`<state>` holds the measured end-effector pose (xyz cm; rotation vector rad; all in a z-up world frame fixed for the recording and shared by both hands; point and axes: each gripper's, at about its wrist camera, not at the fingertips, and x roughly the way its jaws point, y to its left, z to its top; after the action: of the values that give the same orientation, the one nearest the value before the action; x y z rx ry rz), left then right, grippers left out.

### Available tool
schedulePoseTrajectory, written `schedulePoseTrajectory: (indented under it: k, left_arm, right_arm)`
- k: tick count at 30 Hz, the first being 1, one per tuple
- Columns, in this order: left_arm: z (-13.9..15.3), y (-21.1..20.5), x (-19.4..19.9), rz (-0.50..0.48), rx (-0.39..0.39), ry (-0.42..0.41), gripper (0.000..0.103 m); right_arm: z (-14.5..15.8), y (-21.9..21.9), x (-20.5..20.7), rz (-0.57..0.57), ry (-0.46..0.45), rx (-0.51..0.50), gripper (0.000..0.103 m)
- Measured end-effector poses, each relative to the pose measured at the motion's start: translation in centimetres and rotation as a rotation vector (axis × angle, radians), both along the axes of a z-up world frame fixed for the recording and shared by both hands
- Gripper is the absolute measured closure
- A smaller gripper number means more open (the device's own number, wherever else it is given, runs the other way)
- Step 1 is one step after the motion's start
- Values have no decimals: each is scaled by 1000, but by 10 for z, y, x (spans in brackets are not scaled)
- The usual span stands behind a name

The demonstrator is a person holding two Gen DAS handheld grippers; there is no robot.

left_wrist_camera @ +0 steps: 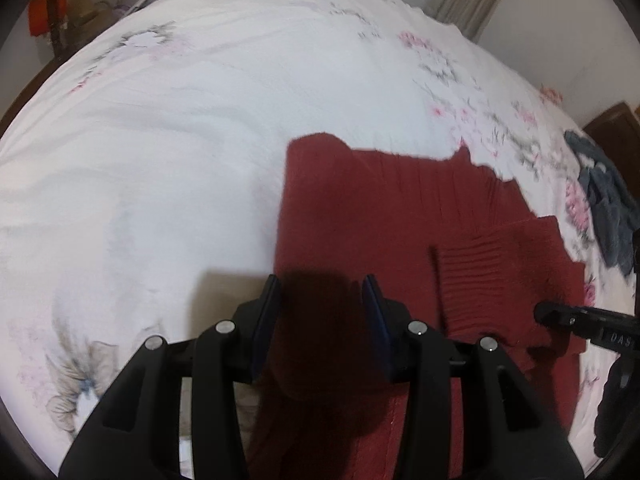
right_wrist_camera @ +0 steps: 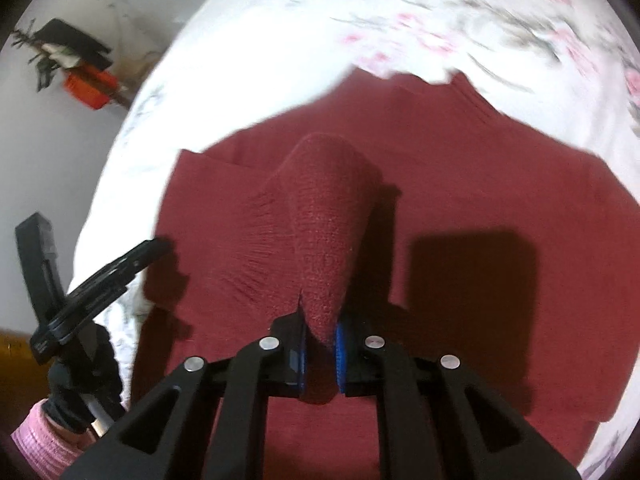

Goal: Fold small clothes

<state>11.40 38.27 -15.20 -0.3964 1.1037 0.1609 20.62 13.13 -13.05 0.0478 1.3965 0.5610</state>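
We saw a dark red knitted sweater [left_wrist_camera: 360,208] lying spread on a bed covered by a white sheet with pink and grey flowers [left_wrist_camera: 180,120]. In the left wrist view, the left claw [left_wrist_camera: 322,296] stood with its two blue-padded fingers [left_wrist_camera: 268,312] well apart, straddling the near left edge of the sweater; dark red cloth lay between them, but the pads were not pressed against it, so the claw gripped nothing. In the right wrist view, the right claw [right_wrist_camera: 320,334] had its fingers drawn close together on a raised fold of the sweater [right_wrist_camera: 328,216], which rose from the flat cloth as a ridge running away from the camera. A ribbed part of the sweater showed just left of that ridge. The same view caught the left claw's black frame at the left edge, and below it a gloved hand [right_wrist_camera: 76,380] with a pink cuff [right_wrist_camera: 40,436] at the wrist. In the left view the tip of the right claw reached in from the right, over the ribbed part. A dark grey garment [left_wrist_camera: 604,200] lay bunched on the sheet well to the right of the sweater, near the bed's edge. Beyond the bed we made out an orange object [right_wrist_camera: 90,86] by the wall, too blurred to identify.
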Motion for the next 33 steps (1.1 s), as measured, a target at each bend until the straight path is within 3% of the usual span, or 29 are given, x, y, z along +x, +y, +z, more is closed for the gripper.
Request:
schedulePoseTrajectory:
  k: [3, 6, 10, 12, 18, 23, 24, 26, 28, 33]
  left_arm:
    - [-13, -6, 6, -22, 36, 34, 61]
    - [-18, -2, 7, -12, 24, 42, 59]
    - [-4, 6, 0, 23, -31, 23, 61]
    - [6, 9, -5, 33, -54, -5, 61]
    - [11, -8, -5, -7, -91, -7, 60]
    - [1, -13, -3, -13, -99, 13, 59]
    - [-3, -13, -2, -11, -102, 20, 59]
    - [-9, -14, 1, -11, -102, 29, 59]
    - [-11, -13, 1, -13, -100, 31, 59]
    - [-13, -12, 3, -9, -108, 34, 58]
  right_arm:
    - [-19, -3, 2, -3, 22, -24, 88]
    - [-24, -5, 4, 5, 8, -58, 76]
    - [14, -2, -2, 15, -138, -117, 68]
    - [34, 4, -7, 69, -194, -100, 60]
    - [18, 71, -29, 250, -118, -60, 53]
    - [-8, 90, -29, 267, -103, -128, 51]
    - [-11, 93, -29, 266, -104, -135, 51]
    - [-15, 95, -28, 268, -116, -149, 63]
    - [-14, 89, -25, 255, -134, -157, 90]
    - [7, 45, -10, 102, -91, 6, 94]
